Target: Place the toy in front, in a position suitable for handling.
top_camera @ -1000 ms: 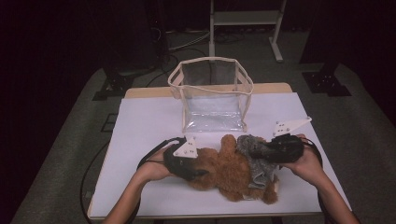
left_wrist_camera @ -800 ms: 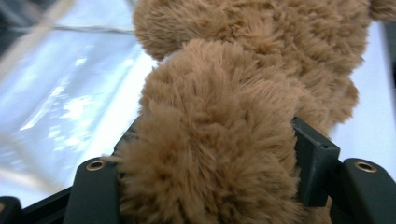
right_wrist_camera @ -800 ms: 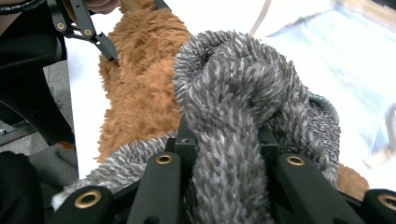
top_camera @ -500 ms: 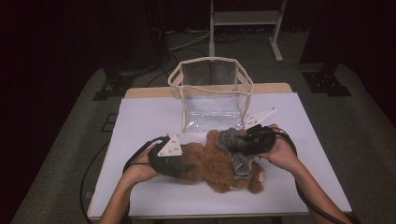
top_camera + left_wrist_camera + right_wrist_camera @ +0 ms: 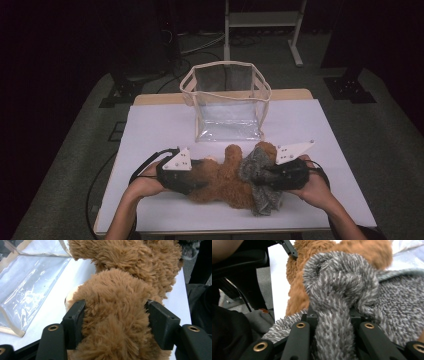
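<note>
Near the front edge of the white table (image 5: 150,130) there's a brown teddy bear (image 5: 222,177) lying flat, with a grey knitted scarf (image 5: 260,180) wrapped around it on the right side. Left gripper (image 5: 192,175) has its jaws spread fairly wide and pressed into a fat furry limb of the bear from both sides; in the left gripper view the fur bulges right between them. Right gripper (image 5: 267,175) is pinching the scarf; in the right gripper view the jaws sit close together with a thick knotted twist of grey yarn squeezed in between. Both hands come in from the near edge, one on each side of the bear. Farther back, mid-table, stands a clear plastic bag (image 5: 227,102) with cream trim, upright and open at the top, just beyond the bear.
</note>
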Demonstrator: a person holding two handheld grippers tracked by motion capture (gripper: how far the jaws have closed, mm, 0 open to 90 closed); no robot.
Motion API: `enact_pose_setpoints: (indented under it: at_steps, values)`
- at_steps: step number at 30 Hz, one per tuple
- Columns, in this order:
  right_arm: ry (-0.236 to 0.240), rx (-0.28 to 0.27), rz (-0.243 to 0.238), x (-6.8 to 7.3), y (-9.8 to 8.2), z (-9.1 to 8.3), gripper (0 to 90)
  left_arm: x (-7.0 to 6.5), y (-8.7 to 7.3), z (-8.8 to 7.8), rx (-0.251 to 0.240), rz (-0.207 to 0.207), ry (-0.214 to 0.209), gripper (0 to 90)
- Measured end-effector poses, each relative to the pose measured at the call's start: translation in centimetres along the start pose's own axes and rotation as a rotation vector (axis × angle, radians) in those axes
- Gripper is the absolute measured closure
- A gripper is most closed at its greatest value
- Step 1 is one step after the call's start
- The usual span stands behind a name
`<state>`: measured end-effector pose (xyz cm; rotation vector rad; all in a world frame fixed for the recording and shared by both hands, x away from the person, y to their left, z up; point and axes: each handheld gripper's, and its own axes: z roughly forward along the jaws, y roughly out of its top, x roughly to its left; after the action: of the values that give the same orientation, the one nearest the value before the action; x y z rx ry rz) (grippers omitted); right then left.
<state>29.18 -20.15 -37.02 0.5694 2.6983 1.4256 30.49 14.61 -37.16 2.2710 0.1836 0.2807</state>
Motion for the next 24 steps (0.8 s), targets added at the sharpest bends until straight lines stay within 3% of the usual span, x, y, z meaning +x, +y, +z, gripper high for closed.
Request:
enact_pose_setpoints:
  at_steps: [9, 16, 21, 24]
  values:
    - [-0.032, -0.001, 0.091, -1.0, -4.0, -1.5, 71.5, -0.2, -0.4, 0.0, -0.013, -0.004, 0.002, 36.9]
    - [-0.055, 0.042, 0.175, -1.7, -6.9, -1.9, 71.3, -0.4, -0.5, 0.1, -0.016, -0.008, -0.002, 34.9]
    - [-0.056, 0.014, 0.178, -1.7, -6.3, -3.2, 71.4, -0.5, -0.6, -0.1, -0.016, -0.002, -0.008, 34.9]
    - [-0.067, -0.009, 0.132, -1.4, -4.2, -4.4, 71.4, -0.5, -0.6, -0.1, -0.012, 0.0, -0.008, 34.9]
